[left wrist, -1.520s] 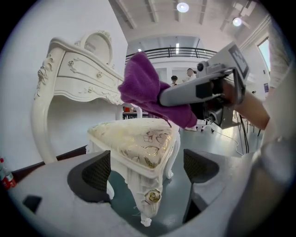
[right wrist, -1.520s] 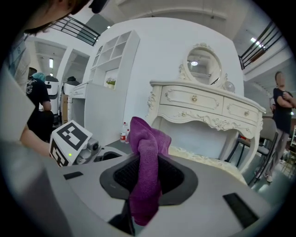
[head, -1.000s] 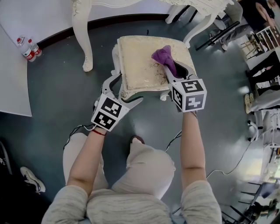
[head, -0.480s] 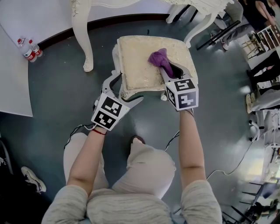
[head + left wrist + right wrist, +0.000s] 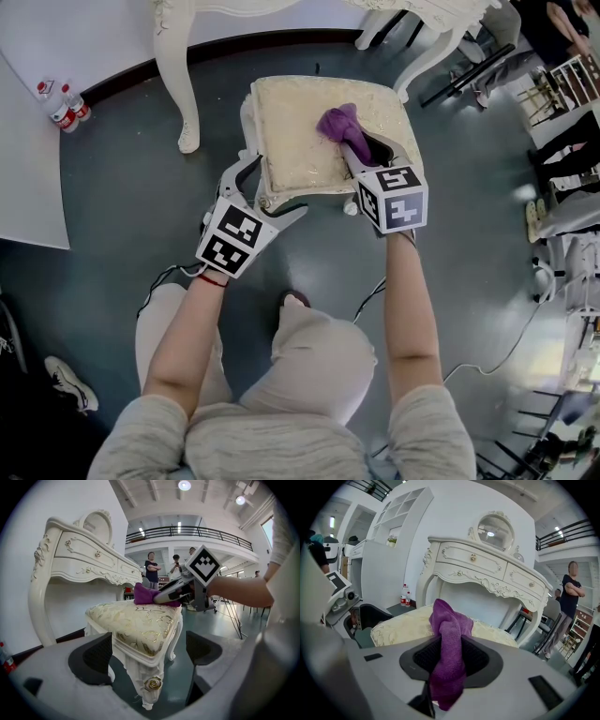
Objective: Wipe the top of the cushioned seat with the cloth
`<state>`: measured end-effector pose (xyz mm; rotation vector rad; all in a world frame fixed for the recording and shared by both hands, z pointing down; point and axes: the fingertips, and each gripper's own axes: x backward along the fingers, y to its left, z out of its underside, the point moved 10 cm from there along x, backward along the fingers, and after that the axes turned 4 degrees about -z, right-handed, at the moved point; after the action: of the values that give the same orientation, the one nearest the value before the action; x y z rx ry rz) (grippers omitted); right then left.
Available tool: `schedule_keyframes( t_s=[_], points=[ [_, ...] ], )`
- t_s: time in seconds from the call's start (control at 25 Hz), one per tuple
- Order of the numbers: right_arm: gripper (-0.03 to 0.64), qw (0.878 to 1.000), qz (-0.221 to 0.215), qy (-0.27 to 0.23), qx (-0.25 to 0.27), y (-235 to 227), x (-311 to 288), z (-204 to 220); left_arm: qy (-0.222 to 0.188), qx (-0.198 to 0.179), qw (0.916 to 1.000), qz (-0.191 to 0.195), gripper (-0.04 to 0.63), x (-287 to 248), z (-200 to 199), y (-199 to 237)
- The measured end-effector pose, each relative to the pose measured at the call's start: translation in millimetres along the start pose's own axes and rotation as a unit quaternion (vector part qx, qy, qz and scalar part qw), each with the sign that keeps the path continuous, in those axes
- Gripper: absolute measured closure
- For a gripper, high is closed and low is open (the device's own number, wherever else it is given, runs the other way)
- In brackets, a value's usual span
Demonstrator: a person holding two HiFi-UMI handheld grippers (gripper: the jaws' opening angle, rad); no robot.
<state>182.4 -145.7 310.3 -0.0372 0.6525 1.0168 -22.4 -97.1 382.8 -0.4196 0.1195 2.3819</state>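
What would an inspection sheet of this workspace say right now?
Surface: cushioned seat, cream and gold, standing on grey floor.
Job's things: purple cloth lying on the seat's top, right side.
Clutter: two bottles on the floor.
Grippers: left gripper open, straddling a seat corner; right gripper clamps the cloth, its jaws having just opened slightly.
Cables: cable on the floor near the person's legs.
Surroundings: white dressing table; bystanders behind.
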Motion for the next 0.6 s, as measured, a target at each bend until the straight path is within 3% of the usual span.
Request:
schedule_keyframes(
  t_s=[0.28, 0.6],
  points=[
    [0.458, 1.000, -0.006, -0.010, -0.015, 1, 3, -1, -0.002, -0.002, 1.0000, -0.001, 0.089, 3, -1, 2],
    [0.454, 0.999, -0.001, -0.045, -0.032, 3, 25, -4, -0.014, -0.003, 0.9999, 0.000, 0.089, 10, -4, 1]
  ],
)
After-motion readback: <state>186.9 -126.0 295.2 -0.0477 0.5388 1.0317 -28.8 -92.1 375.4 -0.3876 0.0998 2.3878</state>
